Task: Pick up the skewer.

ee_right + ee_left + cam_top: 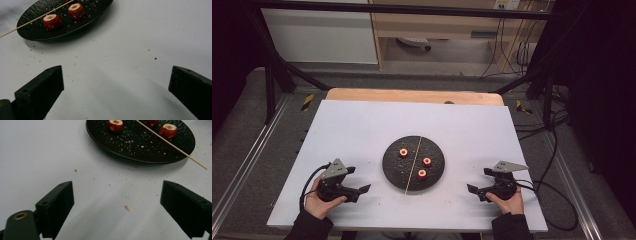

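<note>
Both my hands held the tools low at the near edge of the white table. My left gripper and my right gripper were released, jaws wide apart and nothing between them, with crumbs on the board under them. Between the two, farther away, lay the black plate. On it were three red fruit pieces and a thin wooden stick across the middle.
</note>
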### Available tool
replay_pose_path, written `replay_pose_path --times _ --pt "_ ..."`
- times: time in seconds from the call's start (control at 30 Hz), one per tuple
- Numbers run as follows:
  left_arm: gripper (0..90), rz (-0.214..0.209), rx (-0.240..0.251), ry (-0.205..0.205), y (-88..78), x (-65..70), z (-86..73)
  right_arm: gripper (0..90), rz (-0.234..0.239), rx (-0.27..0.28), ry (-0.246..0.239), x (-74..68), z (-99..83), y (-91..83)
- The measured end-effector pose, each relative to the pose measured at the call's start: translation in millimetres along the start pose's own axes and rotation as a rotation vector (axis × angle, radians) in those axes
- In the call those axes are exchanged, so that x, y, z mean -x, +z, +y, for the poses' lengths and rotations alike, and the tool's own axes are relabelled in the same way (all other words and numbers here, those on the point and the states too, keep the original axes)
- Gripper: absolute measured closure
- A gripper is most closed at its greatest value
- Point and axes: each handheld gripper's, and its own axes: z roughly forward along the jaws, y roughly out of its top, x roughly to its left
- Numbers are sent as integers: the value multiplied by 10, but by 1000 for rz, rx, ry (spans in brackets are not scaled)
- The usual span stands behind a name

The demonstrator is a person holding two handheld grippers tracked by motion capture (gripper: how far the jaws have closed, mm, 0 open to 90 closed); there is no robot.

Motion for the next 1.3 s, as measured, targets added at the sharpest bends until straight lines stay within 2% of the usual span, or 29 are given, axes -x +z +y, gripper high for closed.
replay_pose_path --times 0.33,0.57,0.6,0.63,0.67,0.7,0.83,0.93,1.0,1.1,1.3 --pt "195 -25 -13 20 88 142 147 8 -1 -2 4 -4 -1 -3" --pt "362 -37 -14 26 167 242 253 8 -3 -3 0 1 2 -5" --pt "362 -37 -16 28 179 256 267 8 -3 -3 0 1 2 -5" --pt "419 -40 -15 26 193 270 279 8 -4 -2 -2 3 3 -9" --pt "419 -44 -15 24 207 285 292 8 -4 -2 -2 3 3 -9" --pt "469 -45 -17 24 221 301 307 8 -5 -3 -2 4 3 -9" --pt "526 -53 -26 29 282 364 374 8 -5 -6 0 2 2 -8" --pt "618 -64 -22 29 320 407 431 8 -5 -4 0 3 3 -6" --pt "641 -77 -16 28 348 439 470 8 -5 -5 -2 4 2 -5" --pt "733 -89 -23 50 419 522 551 9 -5 -4 -2 5 2 -4" --pt "840 -115 -29 61 524 614 631 9 -4 -4 0 2 2 -6"
